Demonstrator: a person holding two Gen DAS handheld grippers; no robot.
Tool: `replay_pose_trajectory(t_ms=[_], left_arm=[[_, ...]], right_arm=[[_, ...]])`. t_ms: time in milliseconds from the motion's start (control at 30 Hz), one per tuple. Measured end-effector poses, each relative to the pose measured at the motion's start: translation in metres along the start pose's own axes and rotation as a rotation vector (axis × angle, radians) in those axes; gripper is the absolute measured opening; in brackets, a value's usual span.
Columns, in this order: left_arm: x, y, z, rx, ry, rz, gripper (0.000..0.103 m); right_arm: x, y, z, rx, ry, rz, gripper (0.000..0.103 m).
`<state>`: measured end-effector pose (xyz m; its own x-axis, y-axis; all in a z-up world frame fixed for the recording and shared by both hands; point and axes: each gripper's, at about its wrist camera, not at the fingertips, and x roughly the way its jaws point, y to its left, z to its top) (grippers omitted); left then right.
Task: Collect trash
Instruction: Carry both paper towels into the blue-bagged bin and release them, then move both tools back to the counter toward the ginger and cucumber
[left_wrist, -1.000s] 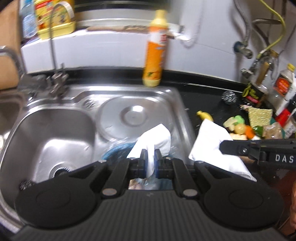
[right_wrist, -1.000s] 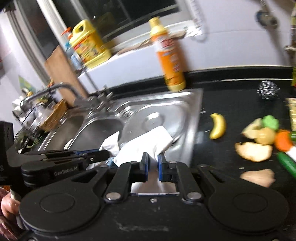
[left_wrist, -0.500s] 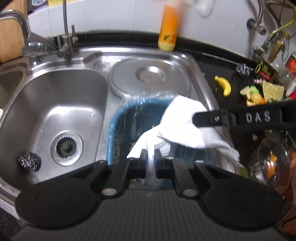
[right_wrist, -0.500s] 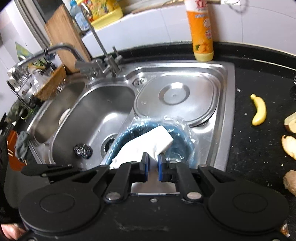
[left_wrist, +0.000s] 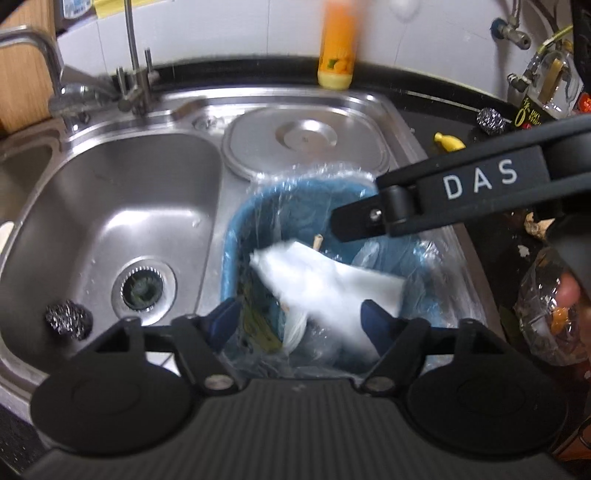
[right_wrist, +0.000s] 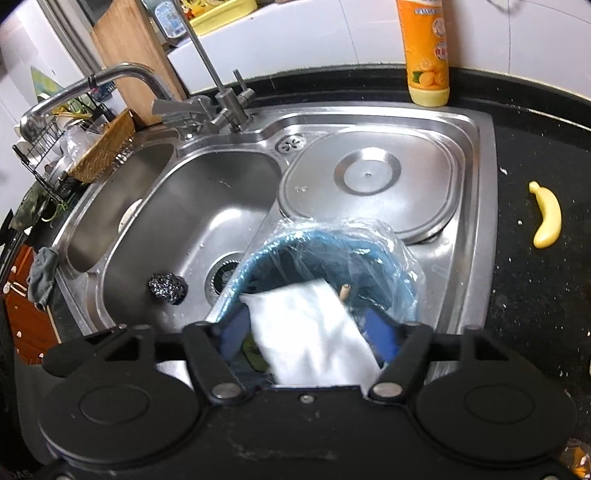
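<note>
Both grippers over the blue bin (left_wrist: 236, 236), which sits in the sink's right section, lined with a clear plastic bag (left_wrist: 436, 258). Left gripper (left_wrist: 299, 317) jaws opening, spread wide; white tissue (left_wrist: 325, 280) lies blurred between them above the bin mouth, pads not pressing it. Right gripper (right_wrist: 310, 328) jaws opening too, wide apart, with white tissue (right_wrist: 310, 332) loose between them, over the bin rim (right_wrist: 258, 258). Right gripper's arm crosses the left view from the right. Steel scourer (right_wrist: 167, 288) sits in the main sink basin (right_wrist: 207, 192) near the drain. Yellow banana (right_wrist: 546, 218) and crumbs on the black tabletop (right_wrist: 532, 155), well apart from the bin. Orange bottle (right_wrist: 426, 55) upright behind the sink.
</note>
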<state>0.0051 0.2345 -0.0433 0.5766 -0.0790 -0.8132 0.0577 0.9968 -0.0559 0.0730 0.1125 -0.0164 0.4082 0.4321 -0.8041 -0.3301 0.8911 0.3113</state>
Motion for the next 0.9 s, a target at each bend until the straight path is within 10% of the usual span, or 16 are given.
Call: replay_pose_trajectory(t_ms=[200,900], left_arm=[[-0.004,-0.001,0.005,-0.015,-0.021,0.006,0.098],[-0.014,-0.039,0.032,0.004,-0.074,-0.104,0.103]], right_arm=[[-0.010,0.002,0.002,-0.008,-0.021,0.006,0.103],[-0.060,-0.032,-0.007,0.055,-0.093,-0.030,0.103]])
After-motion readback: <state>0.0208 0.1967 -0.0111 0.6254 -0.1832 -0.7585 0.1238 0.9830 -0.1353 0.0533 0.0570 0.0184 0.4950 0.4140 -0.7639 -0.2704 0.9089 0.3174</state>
